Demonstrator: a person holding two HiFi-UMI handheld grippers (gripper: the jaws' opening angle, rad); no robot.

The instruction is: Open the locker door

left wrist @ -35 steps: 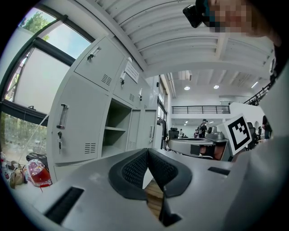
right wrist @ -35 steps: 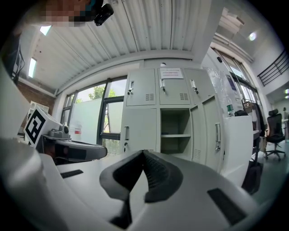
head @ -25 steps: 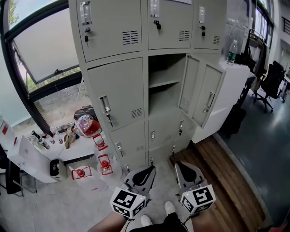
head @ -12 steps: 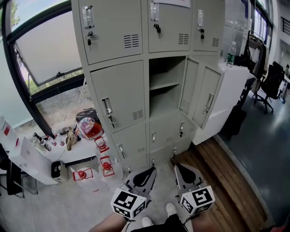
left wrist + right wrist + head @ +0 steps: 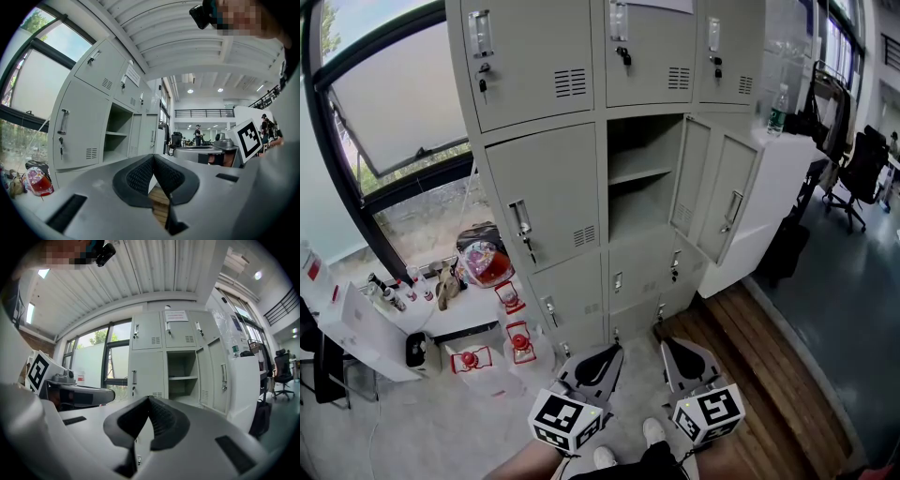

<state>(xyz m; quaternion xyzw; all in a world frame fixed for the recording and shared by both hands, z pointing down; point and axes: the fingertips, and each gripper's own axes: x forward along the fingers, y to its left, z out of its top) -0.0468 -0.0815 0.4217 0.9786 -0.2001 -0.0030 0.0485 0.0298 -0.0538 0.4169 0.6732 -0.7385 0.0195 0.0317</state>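
Fingers of your left gripper [image 5: 152, 161] and right gripper [image 5: 149, 404] are pressed together, empty; reach carelessly and you could knock the open door [image 5: 689, 178], centre frame, shut.

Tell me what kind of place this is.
Probably an office or lab workspace: a bank of grey metal lockers, an office chair on the right, and a large window on the left.

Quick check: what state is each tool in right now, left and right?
Left grey two-jaw tool: closed, holding nothing.
Right grey two-jaw tool: closed, holding nothing.
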